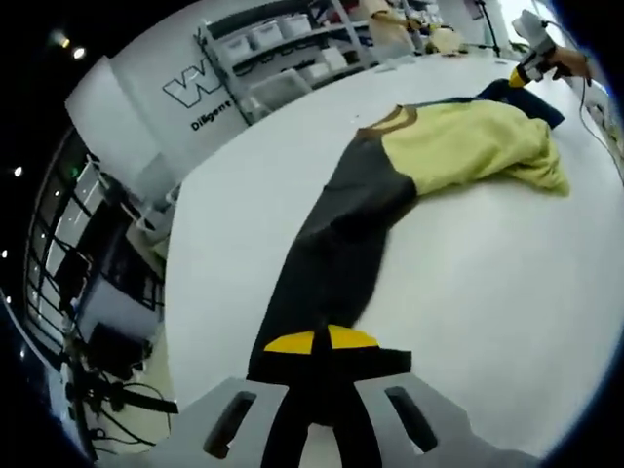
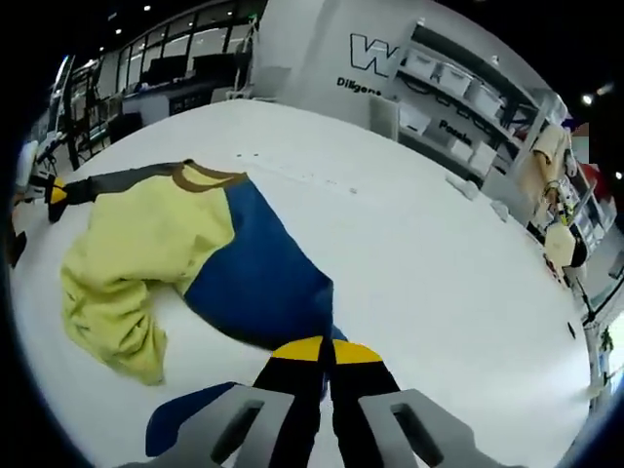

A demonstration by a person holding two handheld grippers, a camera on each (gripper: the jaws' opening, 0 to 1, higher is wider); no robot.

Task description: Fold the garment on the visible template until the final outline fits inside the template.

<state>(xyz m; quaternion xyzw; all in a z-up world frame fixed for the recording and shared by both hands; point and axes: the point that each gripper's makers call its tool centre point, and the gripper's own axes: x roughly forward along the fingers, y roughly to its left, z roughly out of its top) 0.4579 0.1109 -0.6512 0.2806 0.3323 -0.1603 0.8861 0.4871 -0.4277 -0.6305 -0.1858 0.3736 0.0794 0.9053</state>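
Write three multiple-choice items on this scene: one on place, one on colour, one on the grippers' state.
1. Where does the colour-block garment with a pale yellow body lie?
A. On the white table
B. On a shelf
C. On the floor

2. What colour is the sleeve held at the right gripper?
A. Red
B. Blue
C. Green

3. How does the left gripper stand?
A. Open above the table
B. Shut on the dark grey sleeve
C. Shut on a box

Key: 1 A, the garment spreads over the table top. 2 B, the blue sleeve runs to its jaws. 3 B, the grey sleeve ends between its closed jaws.
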